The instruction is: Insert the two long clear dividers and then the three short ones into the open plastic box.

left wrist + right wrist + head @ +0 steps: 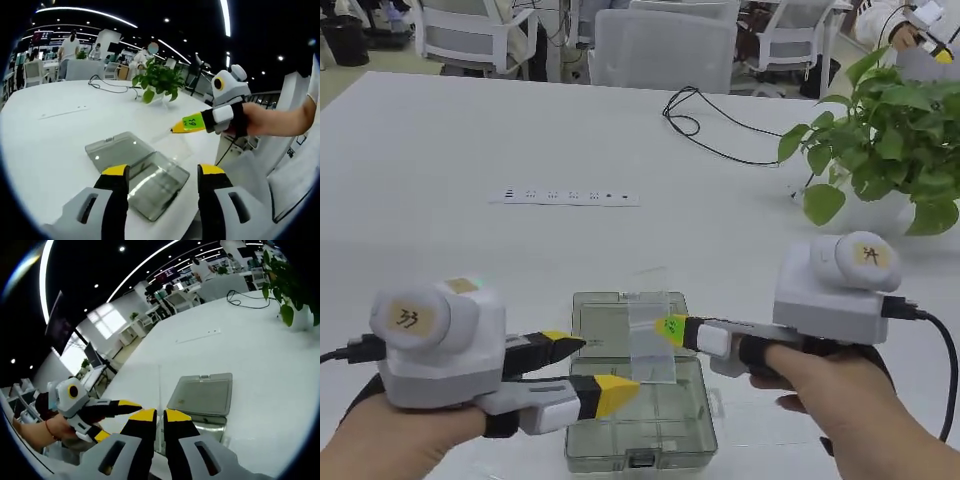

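At a white workbench, the right gripper has its yellow-tipped jaws drawn narrow on a clear divider, with only a thin slit showing between them in the right gripper view. There the divider appears edge-on, as a pale line running straight ahead from that slit. In the head view the sheet hangs below the jaw tips, over the far end of the open plastic box where it meets the lid.

The box lies below and just ahead of the right gripper's tips, with its lid folded flat on the table on the far side. The left gripper hovers at the box's other side with its jaws spread wide and nothing between them. In its own view the box and lid sit directly ahead between the two tips. The right gripper reaches in from the right above them, held in a hand.

From the right gripper's side, the left gripper sits close by on the left, level with the box. It is the nearest thing to the divider.

Well beyond both claws are a white strip with small dark marks, a looped black cable and a potted plant. Grey chairs line the table's far edge.
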Motion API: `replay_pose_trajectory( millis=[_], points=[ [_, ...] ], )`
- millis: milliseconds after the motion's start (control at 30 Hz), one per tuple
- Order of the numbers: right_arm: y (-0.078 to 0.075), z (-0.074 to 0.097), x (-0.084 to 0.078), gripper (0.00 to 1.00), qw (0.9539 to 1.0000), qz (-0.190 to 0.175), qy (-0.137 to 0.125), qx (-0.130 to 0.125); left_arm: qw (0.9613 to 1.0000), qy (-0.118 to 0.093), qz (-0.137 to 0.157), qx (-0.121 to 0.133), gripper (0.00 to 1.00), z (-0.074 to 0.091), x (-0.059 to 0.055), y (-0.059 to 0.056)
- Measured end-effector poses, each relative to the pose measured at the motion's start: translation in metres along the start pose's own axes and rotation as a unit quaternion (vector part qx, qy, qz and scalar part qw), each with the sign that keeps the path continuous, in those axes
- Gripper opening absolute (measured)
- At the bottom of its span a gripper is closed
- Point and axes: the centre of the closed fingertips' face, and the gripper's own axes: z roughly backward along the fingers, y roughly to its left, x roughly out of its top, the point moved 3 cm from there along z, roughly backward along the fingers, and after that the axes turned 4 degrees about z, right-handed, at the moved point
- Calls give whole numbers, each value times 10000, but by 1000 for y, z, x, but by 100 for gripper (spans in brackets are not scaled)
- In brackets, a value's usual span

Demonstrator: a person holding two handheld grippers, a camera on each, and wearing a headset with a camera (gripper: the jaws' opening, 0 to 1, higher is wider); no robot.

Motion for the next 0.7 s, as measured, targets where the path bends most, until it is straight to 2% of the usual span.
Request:
replay_pose_trajectory(
  millis=[200,333,500,700],
  points=[
    [-8,2,-1,7,9994,-231,181,-175,9994,151,-290,-70,66,4,-10,5],
    [-13,2,-3,7,9982,-384,344,-308,9983,241,-525,-120,78,6,-17,7],
    [-19,2,-7,7,9957,-525,599,-477,9963,354,-751,-204,90,8,-26,8],
    [-26,0,-10,7,9917,-627,896,-674,9923,600,-1043,-306,99,8,-39,10]
  ],
)
